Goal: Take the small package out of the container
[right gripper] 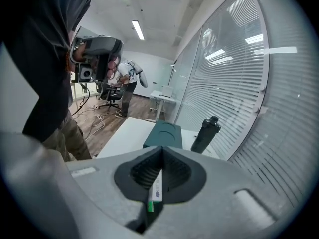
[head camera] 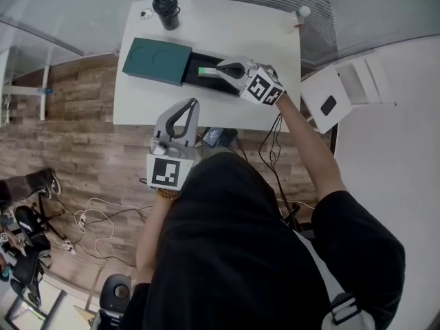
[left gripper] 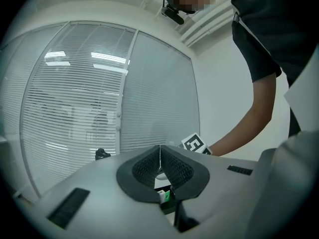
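Observation:
A dark green container [head camera: 157, 60] lies on the white table [head camera: 227, 26], with its black inner tray [head camera: 221, 84] slid out to the right. My right gripper [head camera: 220, 69] hovers over that tray, shut on the small white and green package [head camera: 207, 71]. In the right gripper view the package [right gripper: 156, 188] is a thin strip pinched edge-on between the pads of the right gripper [right gripper: 162, 156]. My left gripper [head camera: 192, 103] is held back at the table's near edge, shut with nothing in it. In the left gripper view the left gripper [left gripper: 160, 156] has its jaws together.
A black bottle [head camera: 166, 10] stands at the table's far edge, left of centre, and a small white bottle [head camera: 301, 12] at the far right corner. A white box-like unit [head camera: 337, 98] sits right of the table. Cables [head camera: 96, 218] lie on the wooden floor.

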`<state>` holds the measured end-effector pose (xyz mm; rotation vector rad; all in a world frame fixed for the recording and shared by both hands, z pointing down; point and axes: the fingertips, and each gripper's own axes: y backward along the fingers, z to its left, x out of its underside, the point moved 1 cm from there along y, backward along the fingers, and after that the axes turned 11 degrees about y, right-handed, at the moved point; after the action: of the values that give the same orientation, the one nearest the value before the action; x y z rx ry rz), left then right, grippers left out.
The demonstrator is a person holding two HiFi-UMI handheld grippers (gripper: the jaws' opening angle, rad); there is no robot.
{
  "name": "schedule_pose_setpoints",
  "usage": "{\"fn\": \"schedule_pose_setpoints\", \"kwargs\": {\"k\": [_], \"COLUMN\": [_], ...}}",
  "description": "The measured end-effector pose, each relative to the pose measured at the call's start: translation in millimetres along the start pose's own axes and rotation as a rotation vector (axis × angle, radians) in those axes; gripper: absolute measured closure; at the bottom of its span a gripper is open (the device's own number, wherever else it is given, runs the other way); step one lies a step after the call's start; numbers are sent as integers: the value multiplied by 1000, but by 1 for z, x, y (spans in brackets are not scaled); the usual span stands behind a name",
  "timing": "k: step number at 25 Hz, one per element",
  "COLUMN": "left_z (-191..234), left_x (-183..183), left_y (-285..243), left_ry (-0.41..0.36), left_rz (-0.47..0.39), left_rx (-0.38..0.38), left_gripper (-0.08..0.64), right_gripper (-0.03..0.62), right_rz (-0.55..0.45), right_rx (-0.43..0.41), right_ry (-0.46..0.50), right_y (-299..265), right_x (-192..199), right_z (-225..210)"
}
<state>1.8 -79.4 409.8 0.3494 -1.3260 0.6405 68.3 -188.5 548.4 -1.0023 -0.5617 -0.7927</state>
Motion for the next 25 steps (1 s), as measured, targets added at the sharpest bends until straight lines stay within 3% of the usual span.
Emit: {"fn": "schedule_pose_setpoints", "kwargs": {"k": [6, 7, 8, 9, 25], "left_z": [-2, -2, -2, -3, 7], "left_x": [3, 3, 3, 4, 9], "left_y": [-3, -2, -2, -2, 8], "left_ry": [6, 6, 6, 6, 8], "left_rz": [7, 7, 7, 8, 13], "left_rx": [-5, -6, -7, -9, -56], "left_gripper": [552, 552, 552, 552, 552], "right_gripper": [591, 570, 508, 503, 502], "right_rz": [49, 53, 58, 64, 166], "right_rx": [-73, -89, -104, -116, -195], "right_ry": [35, 31, 28, 30, 40], "right_y": [-10, -11, -13, -14, -43], "right_x": [14, 16, 17, 19, 52], "right_z": [7, 10, 12, 13, 25]}}
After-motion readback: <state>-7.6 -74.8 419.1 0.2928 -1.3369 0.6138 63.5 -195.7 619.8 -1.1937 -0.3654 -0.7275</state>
